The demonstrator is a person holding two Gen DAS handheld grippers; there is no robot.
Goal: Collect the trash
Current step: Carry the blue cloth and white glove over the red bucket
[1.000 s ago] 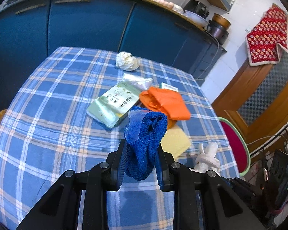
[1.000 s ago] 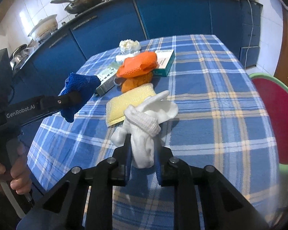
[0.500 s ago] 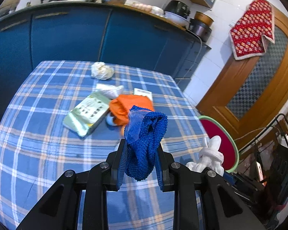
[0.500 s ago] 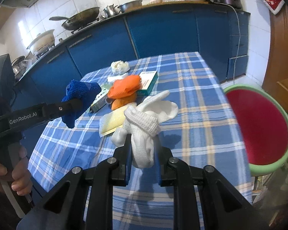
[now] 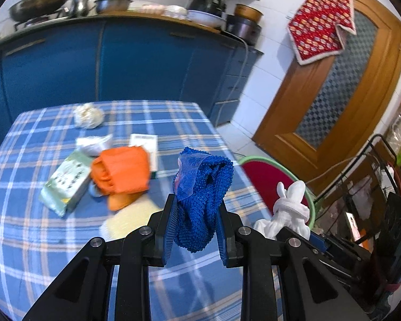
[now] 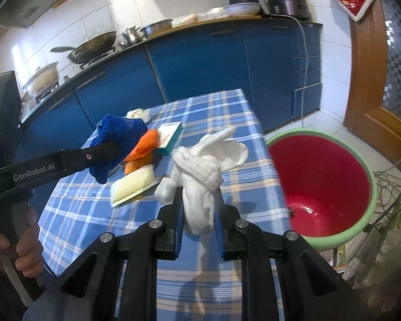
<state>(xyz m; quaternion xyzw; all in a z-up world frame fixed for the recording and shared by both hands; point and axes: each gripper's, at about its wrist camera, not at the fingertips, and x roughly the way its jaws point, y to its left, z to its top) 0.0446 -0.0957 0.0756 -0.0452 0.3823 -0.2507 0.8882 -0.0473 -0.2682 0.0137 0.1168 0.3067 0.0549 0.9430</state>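
Observation:
My left gripper is shut on a crumpled blue knitted cloth, held above the checked table. The same blue cloth shows at the left of the right wrist view. My right gripper is shut on a bunched white cloth, which also appears low on the right in the left wrist view as the white cloth. A red bin with a green rim stands on the floor just right of the table; the bin is partly hidden behind the cloths.
On the blue checked tablecloth lie an orange cloth, a green packet, a yellow sponge, a small box and a crumpled paper ball. Blue cabinets stand behind; a wooden door is at the right. A hand holds the left gripper's handle.
Both grippers have lifted and swung right with their cloths still held. The red bin has come fully into the right wrist view, and the table items have slid left.

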